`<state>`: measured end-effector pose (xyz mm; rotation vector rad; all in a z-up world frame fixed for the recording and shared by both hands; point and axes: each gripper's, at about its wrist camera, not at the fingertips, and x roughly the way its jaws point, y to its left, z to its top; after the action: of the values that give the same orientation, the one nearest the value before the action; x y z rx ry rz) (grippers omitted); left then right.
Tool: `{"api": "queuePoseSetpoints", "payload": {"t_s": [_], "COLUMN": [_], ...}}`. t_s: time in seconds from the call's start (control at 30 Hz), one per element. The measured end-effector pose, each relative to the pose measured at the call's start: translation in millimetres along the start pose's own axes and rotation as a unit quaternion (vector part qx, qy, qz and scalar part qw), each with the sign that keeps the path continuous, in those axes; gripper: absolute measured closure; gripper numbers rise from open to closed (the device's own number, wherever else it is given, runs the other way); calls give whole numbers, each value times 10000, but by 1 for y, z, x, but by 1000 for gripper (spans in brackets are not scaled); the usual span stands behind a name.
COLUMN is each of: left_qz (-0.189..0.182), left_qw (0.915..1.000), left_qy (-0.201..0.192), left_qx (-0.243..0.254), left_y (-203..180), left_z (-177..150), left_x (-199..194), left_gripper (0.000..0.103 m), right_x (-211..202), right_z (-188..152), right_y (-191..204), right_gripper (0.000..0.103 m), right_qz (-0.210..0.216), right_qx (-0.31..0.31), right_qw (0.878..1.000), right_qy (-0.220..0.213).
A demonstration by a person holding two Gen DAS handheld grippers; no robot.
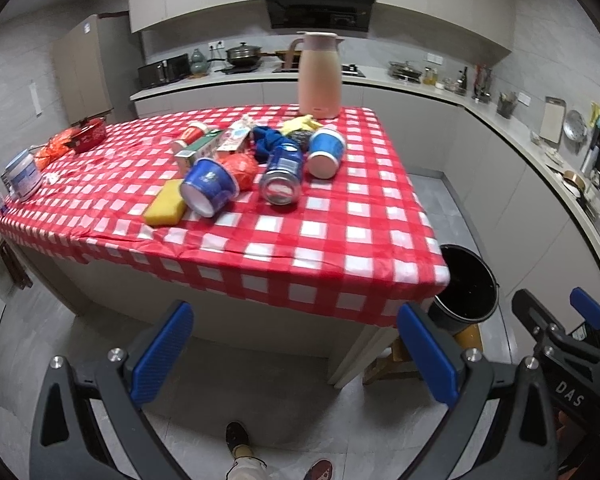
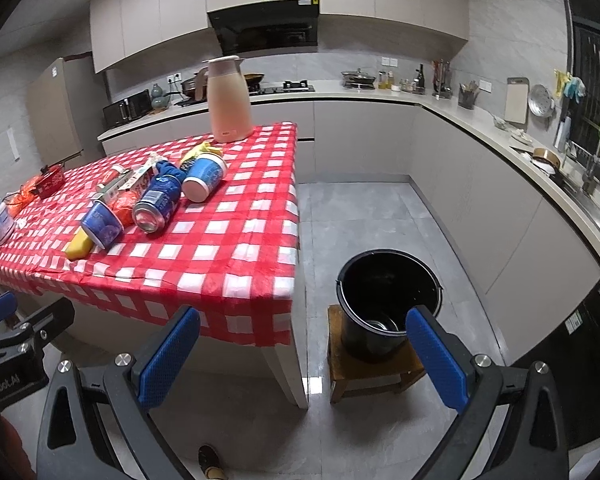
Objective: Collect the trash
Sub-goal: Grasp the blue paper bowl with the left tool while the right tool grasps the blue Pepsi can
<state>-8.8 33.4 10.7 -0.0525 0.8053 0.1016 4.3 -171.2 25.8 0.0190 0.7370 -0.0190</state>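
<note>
A pile of trash lies mid-table on the red checked cloth (image 1: pixel 284 240): a blue can (image 1: pixel 282 172) on its side, two blue paper cups (image 1: pixel 210 190) (image 1: pixel 326 150), an orange wrapper (image 1: pixel 242 166), cartons (image 1: pixel 198 146) and a yellow sponge (image 1: pixel 166 202). The can (image 2: pixel 156 202) and one cup (image 2: pixel 204 176) also show in the right wrist view. A black bucket (image 2: pixel 388 300) stands on a wooden stool (image 2: pixel 364 372) right of the table. My left gripper (image 1: pixel 296 348) is open and empty, below the table's front edge. My right gripper (image 2: pixel 304 356) is open and empty, near the bucket.
A pink thermos jug (image 1: pixel 320 76) stands at the table's far end. A white tub (image 1: pixel 22 174) and a red pot (image 1: pixel 90 134) sit at the table's left. Kitchen counters (image 2: pixel 480 128) run along the back and right. My feet (image 1: pixel 240 440) show on the grey floor.
</note>
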Motion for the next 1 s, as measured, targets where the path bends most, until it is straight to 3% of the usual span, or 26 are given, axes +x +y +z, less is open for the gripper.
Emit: {"api": "queuePoseSetpoints", "payload": {"t_s": [0.33, 1.0], "left_qz": [248, 196], "left_qw": [9995, 9993], "left_qy": [27, 318], "left_qx": [-195, 20], "left_y": [42, 118], "left_z": [14, 86], "left_x": [18, 119], "left_gripper": [1, 1], "right_x": [15, 104], "right_z": [14, 67], "right_y": [27, 129], "right_gripper": [0, 0], "right_qz": [266, 174], "right_qx": [-31, 48], "right_qw": [9996, 9992], "right_qy": [-1, 358]}}
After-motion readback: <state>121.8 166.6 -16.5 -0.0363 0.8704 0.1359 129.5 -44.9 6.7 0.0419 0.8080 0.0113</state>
